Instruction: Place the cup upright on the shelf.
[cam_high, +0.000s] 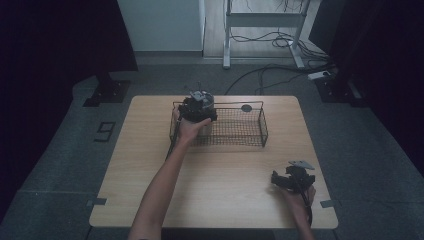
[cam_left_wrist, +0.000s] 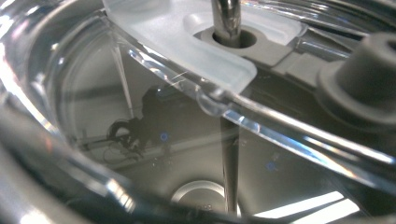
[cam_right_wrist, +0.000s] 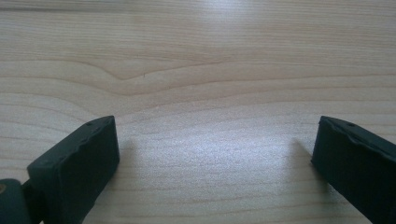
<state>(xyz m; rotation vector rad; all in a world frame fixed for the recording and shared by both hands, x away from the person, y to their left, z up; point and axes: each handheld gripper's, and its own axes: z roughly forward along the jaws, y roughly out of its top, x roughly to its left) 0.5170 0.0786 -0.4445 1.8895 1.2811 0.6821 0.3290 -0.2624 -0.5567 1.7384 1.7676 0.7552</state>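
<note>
Nearest the person, the right gripper (cam_high: 289, 181) rests on the wooden table (cam_high: 225, 190), jaws spread wide and empty. Farther off, the left gripper (cam_high: 198, 111) presses against a clear glass container (cam_left_wrist: 154, 116) at the left end of a wire basket (cam_high: 250, 131); its jaw state cannot be told. The placing seems nearly finished, release remaining.

Right gripper (cam_right_wrist: 215, 154): jaws spread wide over bare wooden table (cam_right_wrist: 196, 70).
Both black jaws rise from the lower corners, well apart, nothing between them. Light wood grain runs across the tabletop, with each jaw casting a soft shadow beside it.
</note>
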